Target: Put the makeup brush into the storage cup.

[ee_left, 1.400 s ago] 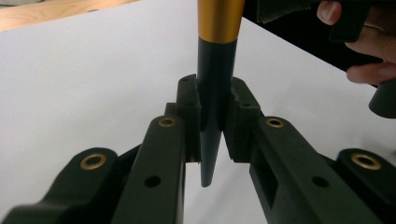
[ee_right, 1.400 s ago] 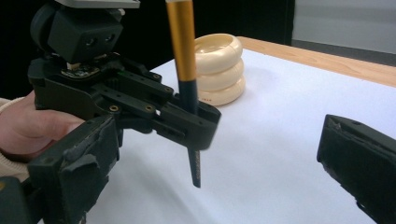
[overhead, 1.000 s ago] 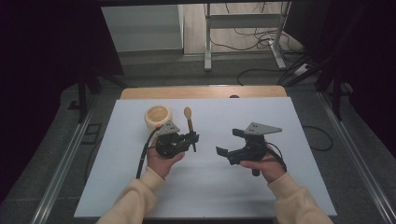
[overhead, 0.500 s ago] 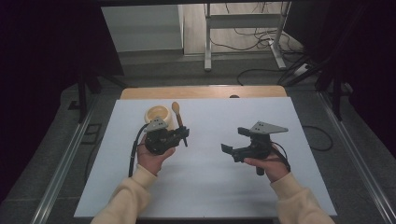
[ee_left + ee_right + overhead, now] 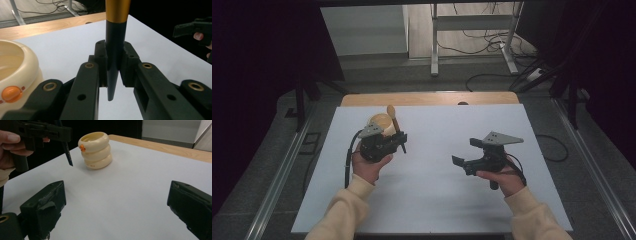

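White sheeting covers the table [image 5: 427, 200], with a bare wooden strip at its far edge and cables on the floor beyond. Above the left part of the table, the left gripper [image 5: 113, 66] pinches the dark, tapered handle of a brush [image 5: 113, 57] (its gold ferrule rises out of the top of the left gripper view), holding it upright just beside the cream ringed pot [image 5: 95, 150] with an orange button. To the right, well apart from the pot, the right gripper [image 5: 113, 202] is held with its jaws spread wide and nothing between them.
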A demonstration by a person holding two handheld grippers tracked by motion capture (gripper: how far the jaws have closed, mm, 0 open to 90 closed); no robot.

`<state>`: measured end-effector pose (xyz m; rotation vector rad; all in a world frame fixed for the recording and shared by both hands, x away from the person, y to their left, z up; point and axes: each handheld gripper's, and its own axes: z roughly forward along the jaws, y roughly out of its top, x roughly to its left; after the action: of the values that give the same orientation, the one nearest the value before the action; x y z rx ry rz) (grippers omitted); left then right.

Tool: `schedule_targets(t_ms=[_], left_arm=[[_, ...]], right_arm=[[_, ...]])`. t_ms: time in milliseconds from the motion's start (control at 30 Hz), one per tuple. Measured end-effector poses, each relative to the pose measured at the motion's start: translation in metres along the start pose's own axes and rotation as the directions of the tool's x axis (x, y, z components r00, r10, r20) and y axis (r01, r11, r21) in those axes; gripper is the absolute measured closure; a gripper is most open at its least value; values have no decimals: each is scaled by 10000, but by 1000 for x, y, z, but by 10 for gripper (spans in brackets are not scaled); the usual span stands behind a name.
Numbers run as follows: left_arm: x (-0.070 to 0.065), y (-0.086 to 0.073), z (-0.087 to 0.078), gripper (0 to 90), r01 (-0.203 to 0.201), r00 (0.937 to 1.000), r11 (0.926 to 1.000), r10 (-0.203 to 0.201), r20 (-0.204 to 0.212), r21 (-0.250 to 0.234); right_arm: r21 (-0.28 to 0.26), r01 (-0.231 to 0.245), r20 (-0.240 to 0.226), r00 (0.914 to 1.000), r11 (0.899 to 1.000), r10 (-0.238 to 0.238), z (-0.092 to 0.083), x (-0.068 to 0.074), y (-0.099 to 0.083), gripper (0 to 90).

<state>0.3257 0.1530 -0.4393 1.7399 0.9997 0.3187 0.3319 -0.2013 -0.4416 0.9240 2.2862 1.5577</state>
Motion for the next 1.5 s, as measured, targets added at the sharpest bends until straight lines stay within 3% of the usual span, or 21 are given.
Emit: schedule_targets(t_ms=[367,833,1500], left_arm=[[3,10,-10,789,-195,9996,9998,196,-189,40],[13,24,-21,789,-159,9993,9998,155,-344,-126],[34,41,-38,789,-173,9944,9998,159,-1047,-129]], right_arm=[[-38,-89,91,9999,10000,89,-8,-2,-2,24],[-167,-245,247,9994,9996,249,-19,-6,-7,29],[-17,-143,239,9996,9999,143,-19,-8,-11,36]])
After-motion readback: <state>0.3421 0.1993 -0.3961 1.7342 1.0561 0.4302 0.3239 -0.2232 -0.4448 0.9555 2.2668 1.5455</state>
